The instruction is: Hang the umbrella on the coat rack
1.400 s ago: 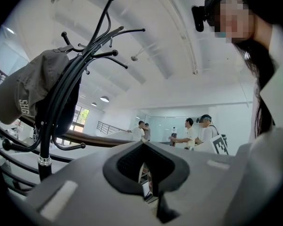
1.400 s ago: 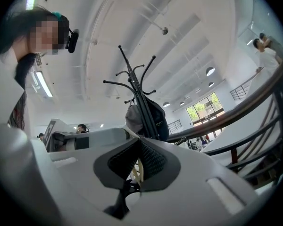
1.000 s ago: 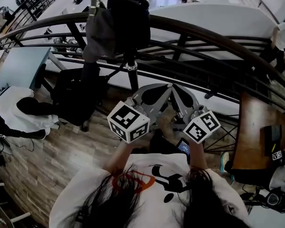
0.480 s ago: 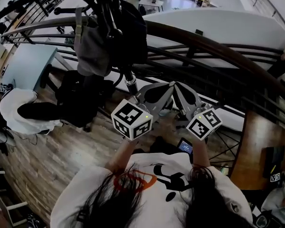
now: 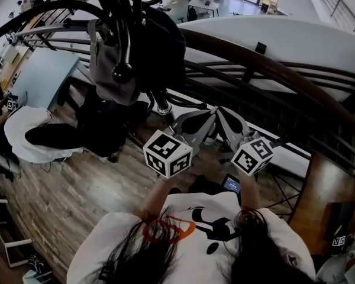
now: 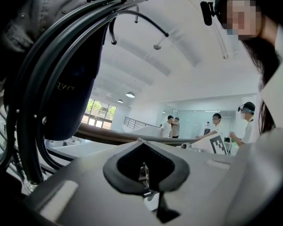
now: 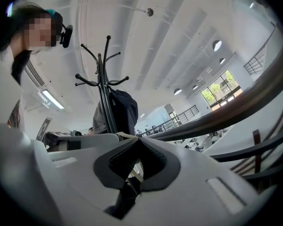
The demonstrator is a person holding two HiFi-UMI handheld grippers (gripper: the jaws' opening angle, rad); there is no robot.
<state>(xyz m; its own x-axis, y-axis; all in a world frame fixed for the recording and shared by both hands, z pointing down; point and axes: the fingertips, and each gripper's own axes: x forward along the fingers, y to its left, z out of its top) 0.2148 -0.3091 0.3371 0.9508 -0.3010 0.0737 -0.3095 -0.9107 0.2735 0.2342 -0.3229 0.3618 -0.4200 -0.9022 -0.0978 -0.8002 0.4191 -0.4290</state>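
Observation:
The black coat rack (image 5: 161,99) stands just ahead of me, its curved hooks (image 6: 141,18) rising overhead. A grey bag (image 5: 103,58) and a black bag (image 5: 163,40) hang from it. My left gripper (image 5: 208,110) and right gripper (image 5: 220,110) are held side by side, tips almost touching, pointing at the rack's pole. In both gripper views the jaws are pressed together, left (image 6: 141,142) and right (image 7: 137,139), with nothing clearly held between them. The rack (image 7: 104,79) shows up and to the left in the right gripper view. I cannot make out an umbrella in any view.
A curved dark railing (image 5: 272,70) runs behind the rack, with a drop to a lower floor beyond. Wooden floor (image 5: 65,182) lies at my left, where a person in white (image 5: 29,129) sits low. A wooden table (image 5: 319,188) is at right. People (image 6: 217,124) stand farther off.
The rack and its bags now appear larger and closer in the head view, with a hook knob coming into sight. Both grippers stay shut and together in front of me.

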